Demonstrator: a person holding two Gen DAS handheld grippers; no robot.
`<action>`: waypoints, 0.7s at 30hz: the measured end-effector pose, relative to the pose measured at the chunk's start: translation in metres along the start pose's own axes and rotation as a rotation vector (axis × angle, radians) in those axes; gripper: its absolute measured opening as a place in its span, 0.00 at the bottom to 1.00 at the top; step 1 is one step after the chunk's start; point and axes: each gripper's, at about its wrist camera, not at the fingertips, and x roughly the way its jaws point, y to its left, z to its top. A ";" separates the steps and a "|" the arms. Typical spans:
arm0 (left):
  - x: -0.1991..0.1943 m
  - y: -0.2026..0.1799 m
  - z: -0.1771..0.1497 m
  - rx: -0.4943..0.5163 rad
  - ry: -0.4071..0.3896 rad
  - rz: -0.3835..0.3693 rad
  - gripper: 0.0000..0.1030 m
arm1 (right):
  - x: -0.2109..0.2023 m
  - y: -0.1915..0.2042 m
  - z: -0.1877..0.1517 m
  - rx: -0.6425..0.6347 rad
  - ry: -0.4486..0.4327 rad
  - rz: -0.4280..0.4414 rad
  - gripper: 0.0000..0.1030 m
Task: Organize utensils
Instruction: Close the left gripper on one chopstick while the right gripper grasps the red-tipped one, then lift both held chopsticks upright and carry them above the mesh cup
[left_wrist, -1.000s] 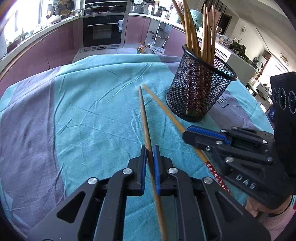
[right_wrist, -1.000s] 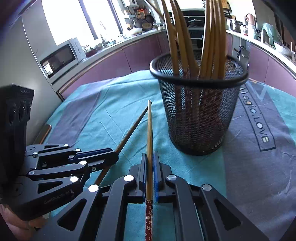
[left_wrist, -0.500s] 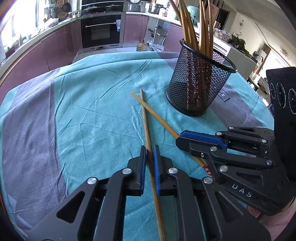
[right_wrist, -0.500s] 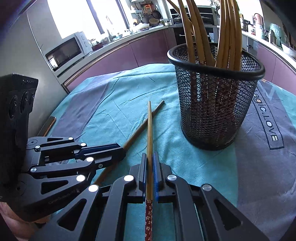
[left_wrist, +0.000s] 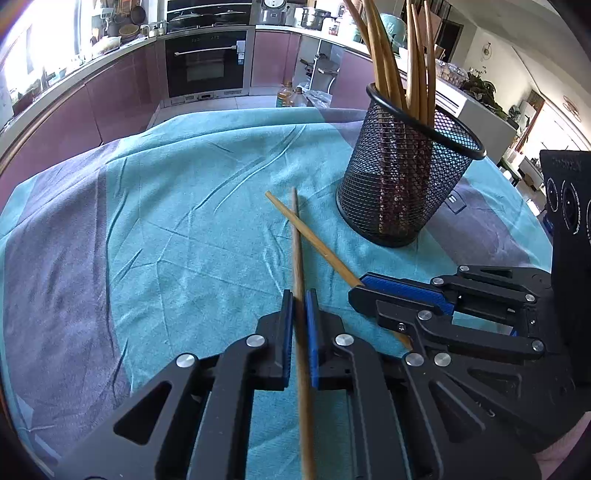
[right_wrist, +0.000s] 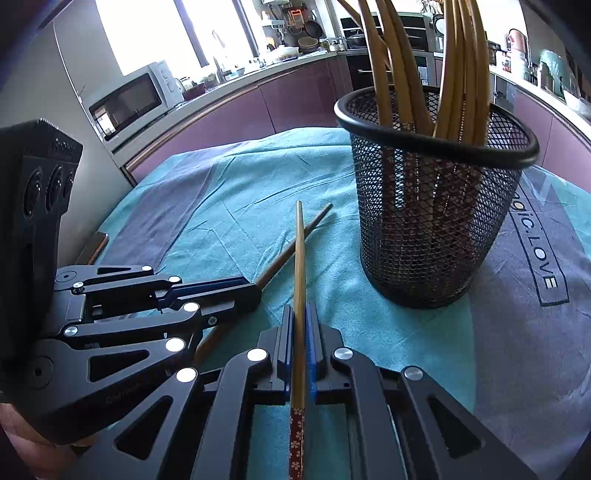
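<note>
Nearest the left wrist camera, the left gripper (left_wrist: 299, 310) is closed on a plain bamboo chopstick (left_wrist: 297, 243). The shaft passes between the blue pads (left_wrist: 287, 332) and runs forward along the gripper's own line, its tip raised off the teal cloth (left_wrist: 184, 229) covering the tabletop.

The right gripper (right_wrist: 300, 325) is likewise closed, clamping a second chopstick (right_wrist: 300, 266) just ahead of its red floral-patterned end (right_wrist: 296, 439). This shaft also runs straight forward between the fingers.

In both views the two shafts cross near their forward ends, ahead of the grippers. Whether they touch at the crossing cannot be told. The grippers sit just beside each other, the right gripper (left_wrist: 424, 295) to the right in the left wrist view.

Beyond the chopstick tips and off to the right stands the black mesh holder (right_wrist: 432, 221), upright on the cloth, already containing several chopsticks (right_wrist: 454, 66) that lean against its rim.

Judgement: the holder lies forward and right of both grippers, and the right gripper is the nearer. Each held chopstick now lies closer to level than upright; insertion would require turning its long axis toward vertical and bringing it above the holder's rim.
</note>
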 end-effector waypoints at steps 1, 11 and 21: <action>-0.001 0.000 -0.001 0.001 -0.003 0.001 0.07 | -0.001 0.000 0.000 -0.001 -0.003 0.002 0.05; -0.026 -0.003 -0.002 0.007 -0.051 -0.027 0.07 | -0.027 0.004 0.003 -0.016 -0.059 0.032 0.05; -0.059 -0.004 -0.004 0.016 -0.106 -0.059 0.07 | -0.055 0.005 0.006 -0.025 -0.123 0.050 0.05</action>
